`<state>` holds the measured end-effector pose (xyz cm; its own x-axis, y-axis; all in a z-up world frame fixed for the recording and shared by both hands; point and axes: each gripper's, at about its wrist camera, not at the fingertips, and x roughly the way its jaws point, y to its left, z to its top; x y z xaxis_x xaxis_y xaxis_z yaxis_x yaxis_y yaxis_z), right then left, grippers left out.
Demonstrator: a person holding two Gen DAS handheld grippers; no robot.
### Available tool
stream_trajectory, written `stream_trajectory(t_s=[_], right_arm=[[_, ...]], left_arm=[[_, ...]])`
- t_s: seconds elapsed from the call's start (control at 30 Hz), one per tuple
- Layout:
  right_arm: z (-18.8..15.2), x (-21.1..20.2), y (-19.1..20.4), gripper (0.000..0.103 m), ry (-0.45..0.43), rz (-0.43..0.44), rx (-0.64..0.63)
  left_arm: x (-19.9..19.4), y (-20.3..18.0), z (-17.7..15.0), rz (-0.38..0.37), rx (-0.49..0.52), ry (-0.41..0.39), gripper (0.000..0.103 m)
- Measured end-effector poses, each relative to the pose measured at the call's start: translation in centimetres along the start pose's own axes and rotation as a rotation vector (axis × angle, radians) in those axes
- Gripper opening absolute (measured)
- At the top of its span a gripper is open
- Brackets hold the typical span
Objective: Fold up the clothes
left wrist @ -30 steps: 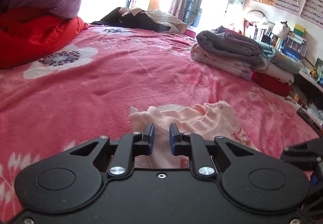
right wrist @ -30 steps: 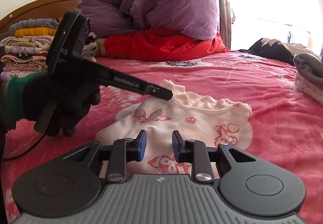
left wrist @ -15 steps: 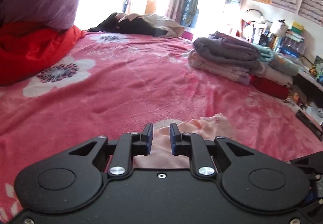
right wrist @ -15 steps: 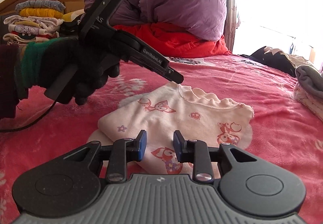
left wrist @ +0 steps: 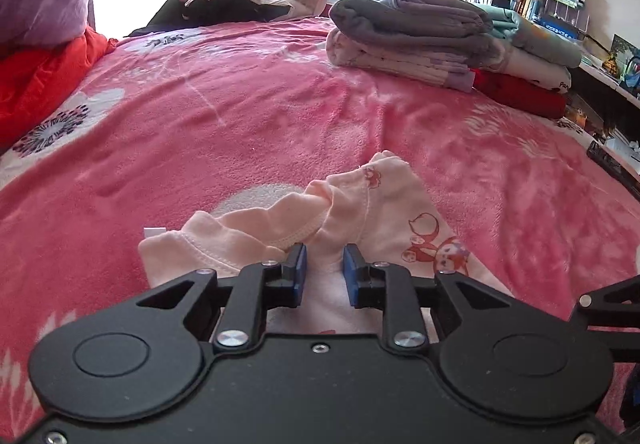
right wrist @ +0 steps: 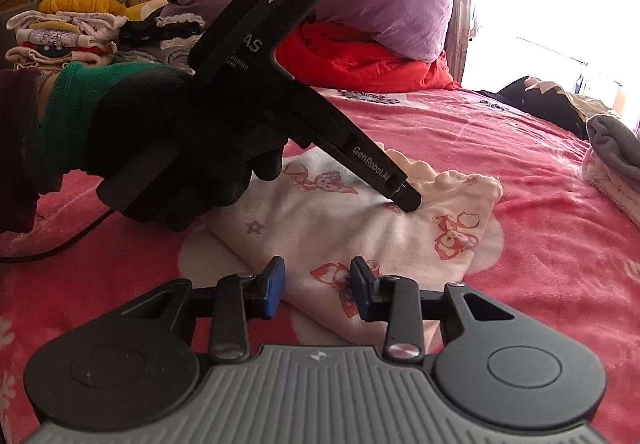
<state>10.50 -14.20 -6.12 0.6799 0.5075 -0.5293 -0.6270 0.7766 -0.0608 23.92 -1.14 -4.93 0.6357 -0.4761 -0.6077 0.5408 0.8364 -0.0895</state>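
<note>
Swung across since a second ago, the left gripper (right wrist: 406, 200) now presses its tip onto the folded pink shirt (right wrist: 360, 228) on the pink bedspread (left wrist: 280, 104); jaws opening, nothing pinched. Right gripper (right wrist: 317, 286), opening too, hovers at the shirt's near edge.

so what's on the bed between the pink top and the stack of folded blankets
Nothing: in the left wrist view only bare pink bedspread lies between the pink top and the folded blankets.
</note>
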Motion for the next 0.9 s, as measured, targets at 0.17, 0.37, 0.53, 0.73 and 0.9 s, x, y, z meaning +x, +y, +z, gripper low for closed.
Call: stream_trajectory(t_s=[0.17,0.37,0.53,0.73,0.9], right_arm=[[0.0,-0.7,0.3,0.038,-0.020,0.005,-0.007],[0.6,-4.1,-1.9,0.038,-0.182,-0.066,0.160],[-1.0,-3.1,-8.5,0.051,-0.133,-0.029,0.572],[-3.4,0.9,-12.0,0.058,-0.025,0.088,0.843],[-3.4,2.3,-13.3,0.059,-0.035,0.167,0.919]], left_arm=[[-3.2,0.6,0.7,0.026,-0.042,-0.065,0.023],[-8.9,3.6,-1.3,0.038,-0.319,-0.114,0.046],[-10.8,5.8,-5.9,-0.014,-0.634,-0.085,0.057],[-8.3,7.6,-7.6,-0.108,-0.842,-0.072,0.057],[-6.1,7.4,-7.0,-0.145,-0.831,-0.098,0.055]])
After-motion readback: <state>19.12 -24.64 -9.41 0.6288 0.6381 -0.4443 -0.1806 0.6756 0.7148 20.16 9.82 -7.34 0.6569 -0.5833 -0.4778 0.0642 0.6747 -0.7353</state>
